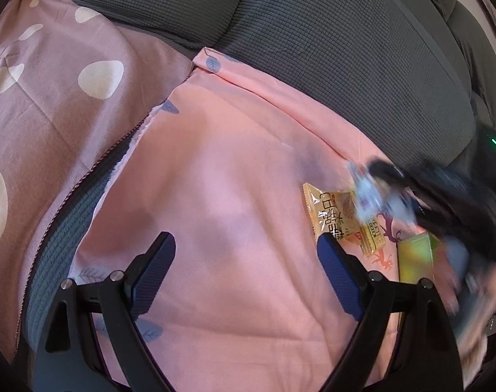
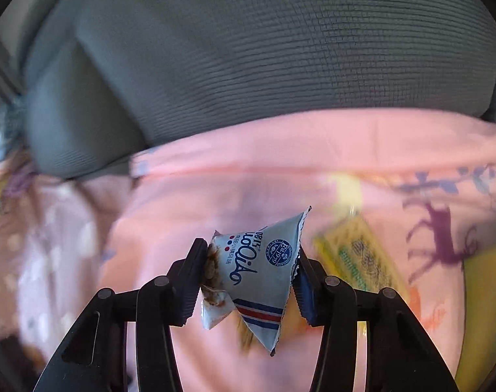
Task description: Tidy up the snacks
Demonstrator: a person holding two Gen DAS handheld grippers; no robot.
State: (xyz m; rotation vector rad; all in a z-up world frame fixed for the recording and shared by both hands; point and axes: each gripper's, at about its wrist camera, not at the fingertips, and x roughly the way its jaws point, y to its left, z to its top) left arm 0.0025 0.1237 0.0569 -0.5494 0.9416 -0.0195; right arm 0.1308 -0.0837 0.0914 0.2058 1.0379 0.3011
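Snack-sorting scene on a pink cover point(image 1: 234, 176) spread over a grey sofa seat, with the ribbed grey back cushion point(image 1: 345, 65) behind it and a mauve spotted quilt point(image 1: 52, 98) at the left edge of the left wrist view. My right claw point(image 2: 252, 281) grips a small white-and-blue snack packet point(image 2: 261, 271): both pads press on its sides, the packet stands roughly upright between them, its crimped top corner pointing up and to the right and its striped lower end hanging below the pads. The packet is clear of the cover, held above it. In the left wrist view the same claw point(image 1: 394, 192) appears as a dark blur at the right edge, with the pale packet point(image 1: 365, 192) at its tip, over the other snacks. My left claw point(image 1: 246, 261) stands wide, nothing between its blue pads, hovering over a bare stretch of the pink cover. Just beside its right-hand finger lie two yellow packets point(image 1: 332, 215), overlapping and flat on the cover; one of them shows blurred in the right wrist view point(image 2: 359, 258), to the right of the held packet. A yellow-green box point(image 1: 417, 258) sits further right, near the deer print point(image 2: 440, 238) on the cover. Motion blur hides the finer print on everything but the held packet; I cannot tell what the box contains.
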